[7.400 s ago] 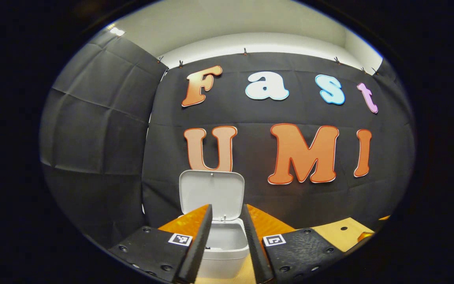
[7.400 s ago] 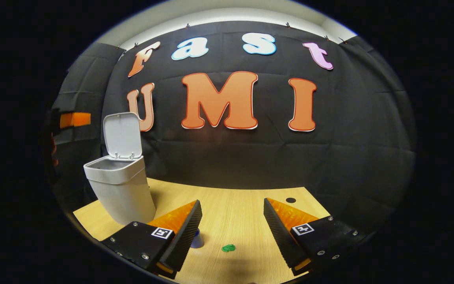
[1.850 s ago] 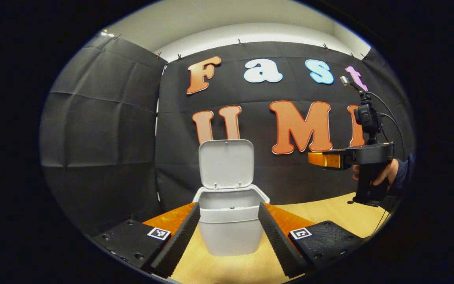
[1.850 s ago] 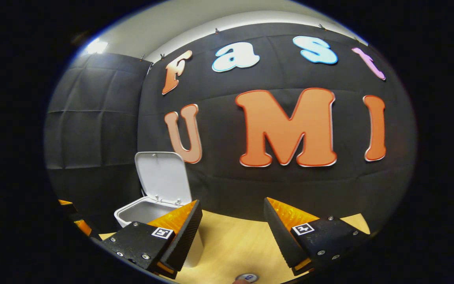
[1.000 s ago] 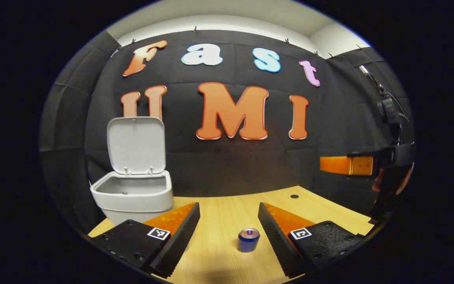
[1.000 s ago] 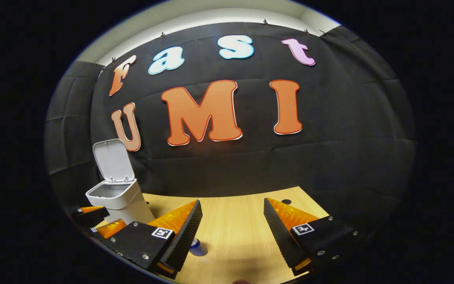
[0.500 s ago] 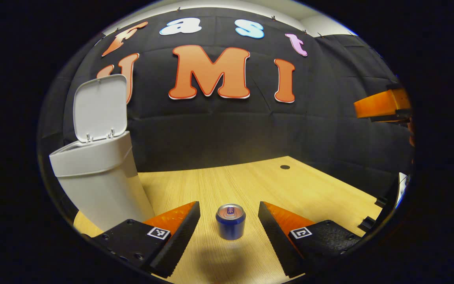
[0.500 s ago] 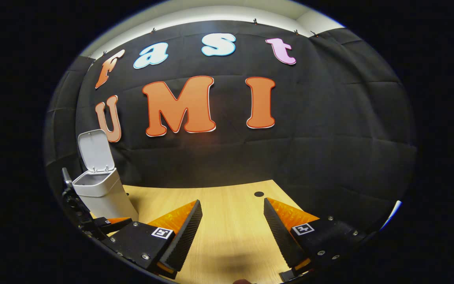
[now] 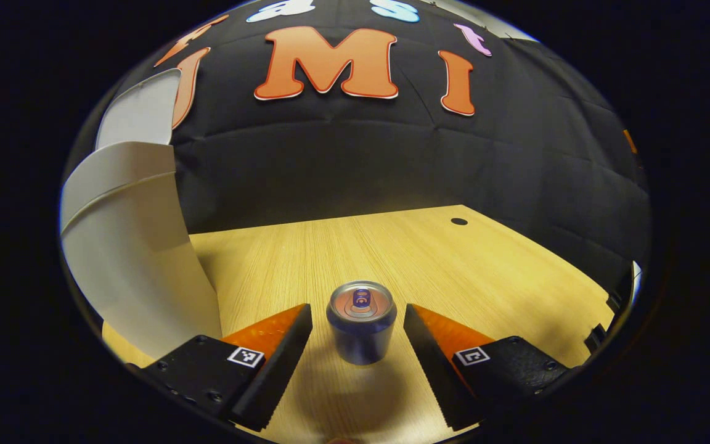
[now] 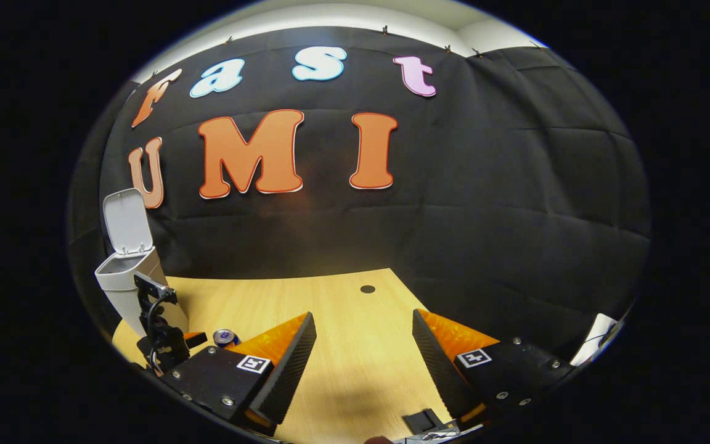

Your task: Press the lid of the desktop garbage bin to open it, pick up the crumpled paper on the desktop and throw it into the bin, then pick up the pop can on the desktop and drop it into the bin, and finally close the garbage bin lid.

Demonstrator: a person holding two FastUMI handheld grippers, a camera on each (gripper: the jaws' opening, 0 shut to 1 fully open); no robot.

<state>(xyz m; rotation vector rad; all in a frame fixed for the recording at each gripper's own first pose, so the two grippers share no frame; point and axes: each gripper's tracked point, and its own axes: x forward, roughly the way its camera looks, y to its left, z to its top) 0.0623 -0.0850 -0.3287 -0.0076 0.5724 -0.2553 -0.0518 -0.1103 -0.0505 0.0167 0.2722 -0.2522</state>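
1. On the desk (image 9: 453,259), toward its left edge, the pop can (image 9: 361,320) stands upright between the spread jaws of the left gripper (image 9: 358,336), touching neither.
2. The garbage bin (image 9: 133,246) stands near the desk's back left corner, lid (image 10: 126,222) raised.
3. The right gripper (image 10: 364,345) hangs over bare desk, jaws wide apart and holding nothing; the can sits to its left.
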